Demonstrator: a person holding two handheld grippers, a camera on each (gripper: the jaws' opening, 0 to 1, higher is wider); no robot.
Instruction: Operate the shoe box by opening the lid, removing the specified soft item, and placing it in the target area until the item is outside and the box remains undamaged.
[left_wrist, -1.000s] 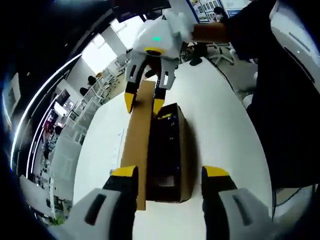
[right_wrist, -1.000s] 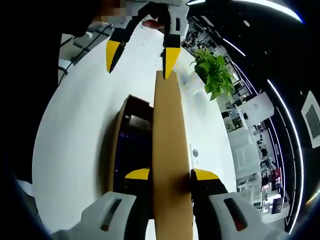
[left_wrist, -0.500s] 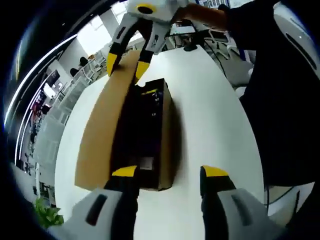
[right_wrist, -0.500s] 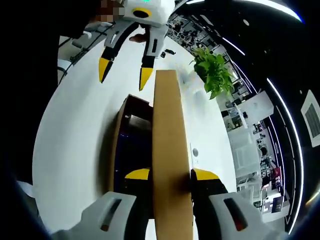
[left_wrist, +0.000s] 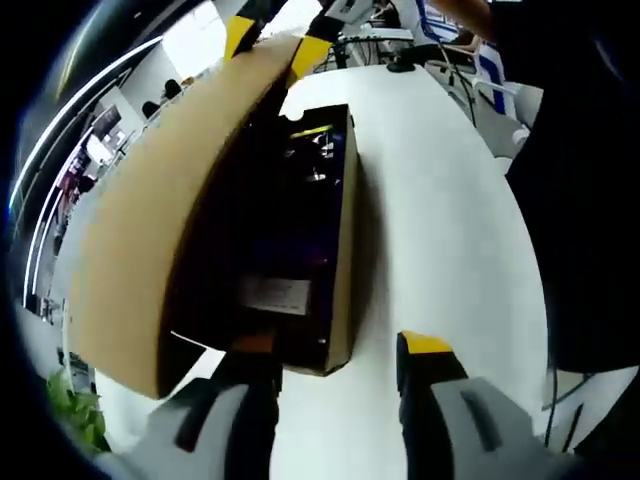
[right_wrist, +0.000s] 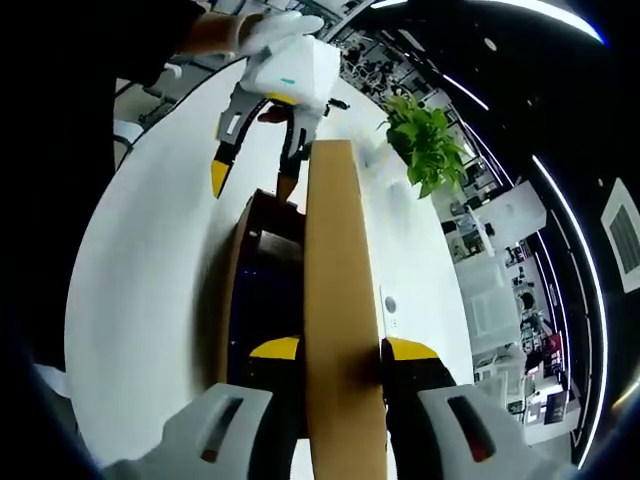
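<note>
In the left gripper view, the shoe box (left_wrist: 300, 230) lies lengthwise on the white table (left_wrist: 440, 220), its dark interior exposed and its near end reaching down to the left gripper (left_wrist: 335, 350), whose jaws stand spread, one yellow tip to the right of the box's near corner, the other dim beneath it; they hold nothing. The brown lid (left_wrist: 150, 230) is raised along the box's left long edge and leans outward, covering the table on that side. The right gripper (left_wrist: 278, 35) pinches the lid's far end, one yellow tip on each face. To the right of the box the table lies bare up to a person's dark clothing (left_wrist: 580, 180). In the right gripper view, the lid (right_wrist: 340, 330) runs edge-on up the middle, clamped between the right gripper's (right_wrist: 340, 350) yellow tips. The open box (right_wrist: 262, 300) sits just left of it, and the left gripper (right_wrist: 252, 175) hovers spread over the box's far end. Broad white table (right_wrist: 150, 260) lies to the left; a green plant (right_wrist: 428, 140) stands beyond the lid's far end.
</note>
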